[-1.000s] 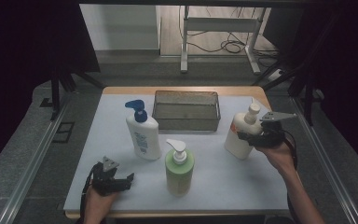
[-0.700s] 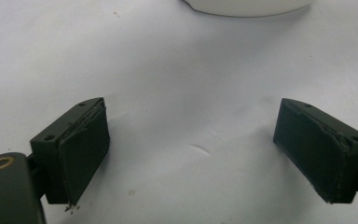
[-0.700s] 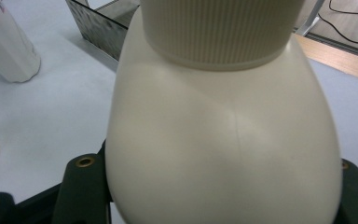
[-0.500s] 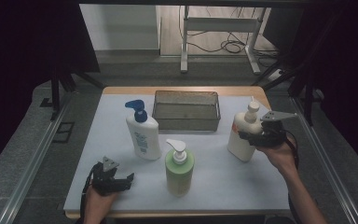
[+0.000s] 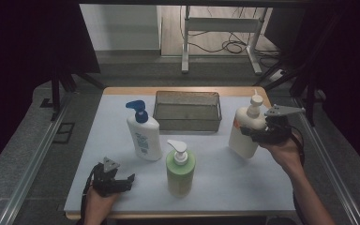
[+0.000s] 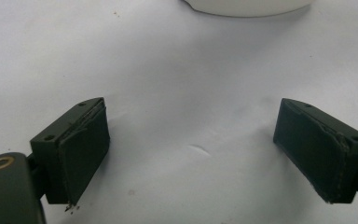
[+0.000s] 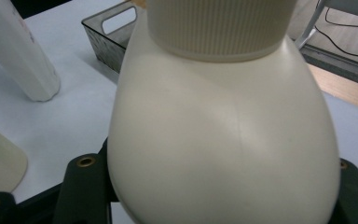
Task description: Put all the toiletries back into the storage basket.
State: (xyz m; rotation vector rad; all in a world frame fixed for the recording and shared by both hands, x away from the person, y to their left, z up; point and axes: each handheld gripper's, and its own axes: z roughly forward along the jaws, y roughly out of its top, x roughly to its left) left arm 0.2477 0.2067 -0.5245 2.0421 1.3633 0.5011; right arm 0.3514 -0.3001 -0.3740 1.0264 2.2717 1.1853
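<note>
The right gripper point(image 5: 261, 134), at the right of the high view, pinches the cream pump bottle point(image 5: 246, 127), which now hangs tilted, lifted off the white mat point(image 5: 215, 178) since a second ago; likely bound for the mesh basket point(image 5: 187, 110) at upper centre. The left gripper point(image 5: 117, 180) rests spread at lower left. No label is legible.

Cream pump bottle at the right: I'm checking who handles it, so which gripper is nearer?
Right. The right gripper is clamped on the cream pump bottle; the left gripper rests open at the table's near-left.
</note>
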